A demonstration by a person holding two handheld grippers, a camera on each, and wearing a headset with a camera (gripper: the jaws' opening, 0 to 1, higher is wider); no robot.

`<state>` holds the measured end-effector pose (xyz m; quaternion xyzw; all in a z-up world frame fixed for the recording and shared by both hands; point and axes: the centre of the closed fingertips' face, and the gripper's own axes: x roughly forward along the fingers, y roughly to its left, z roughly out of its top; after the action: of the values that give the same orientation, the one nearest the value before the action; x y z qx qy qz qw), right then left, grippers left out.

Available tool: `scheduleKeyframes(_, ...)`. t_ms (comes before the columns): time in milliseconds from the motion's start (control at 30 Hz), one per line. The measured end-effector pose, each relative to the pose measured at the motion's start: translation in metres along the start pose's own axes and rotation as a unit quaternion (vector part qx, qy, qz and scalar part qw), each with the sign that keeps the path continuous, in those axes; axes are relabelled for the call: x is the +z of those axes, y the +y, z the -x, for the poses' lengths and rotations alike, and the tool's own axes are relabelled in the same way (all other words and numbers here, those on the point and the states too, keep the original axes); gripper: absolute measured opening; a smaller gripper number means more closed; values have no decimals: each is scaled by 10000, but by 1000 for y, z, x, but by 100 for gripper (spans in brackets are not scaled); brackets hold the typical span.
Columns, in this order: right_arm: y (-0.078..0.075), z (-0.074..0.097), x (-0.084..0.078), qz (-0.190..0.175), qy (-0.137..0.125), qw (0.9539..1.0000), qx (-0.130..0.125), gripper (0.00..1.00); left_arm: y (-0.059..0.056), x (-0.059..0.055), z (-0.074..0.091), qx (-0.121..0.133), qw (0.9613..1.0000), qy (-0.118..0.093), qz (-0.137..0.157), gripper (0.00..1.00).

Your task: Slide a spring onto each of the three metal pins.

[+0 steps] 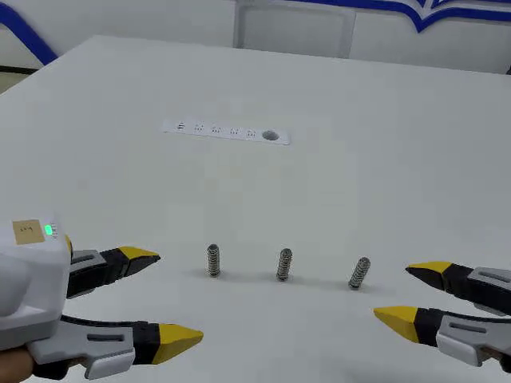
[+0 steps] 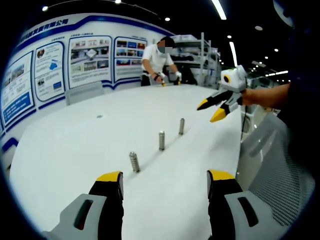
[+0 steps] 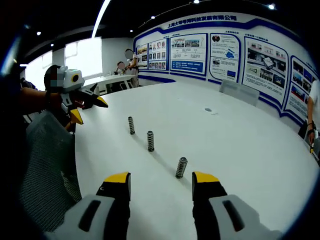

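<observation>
Three metal pins stand in a row near the front of the white table (image 1: 335, 183), each wearing a coiled spring: the left spring (image 1: 213, 260), the middle spring (image 1: 285, 264) and the right spring (image 1: 359, 273), which leans a little. My left gripper (image 1: 160, 299) hovers left of the row, open, nothing between its yellow-tipped jaws; in its own view (image 2: 165, 181) the nearest spring (image 2: 134, 162) stands just ahead. My right gripper (image 1: 406, 294) hangs right of the row, open and empty. From the right gripper (image 3: 160, 181), the closest spring (image 3: 181, 167) is directly in front.
A flush white power strip (image 1: 225, 131) with a round port lies further back on the table. A chair back (image 1: 294, 28) stands at the far edge. A person in white (image 2: 159, 59) works at another table behind. A mesh chair (image 3: 47, 160) sits beside the near edge.
</observation>
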<state>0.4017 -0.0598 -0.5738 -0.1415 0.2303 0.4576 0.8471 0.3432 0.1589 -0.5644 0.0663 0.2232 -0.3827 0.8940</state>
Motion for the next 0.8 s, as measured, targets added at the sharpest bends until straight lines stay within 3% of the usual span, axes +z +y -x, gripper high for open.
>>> scheduleKeyframes(167,0,4,-4,35,14,10000,89,54,0,-2,-1,4,10000,15,11,69)
scheduleKeyframes(567,-10,8,1,-90,-128,9999,40,58,4,-7,1,39,10000,51,48,70)
scheduleKeyframes(800,-7,8,2,-101,-136,9998,53,60,6,-7,1,46,10000,58,53,70)
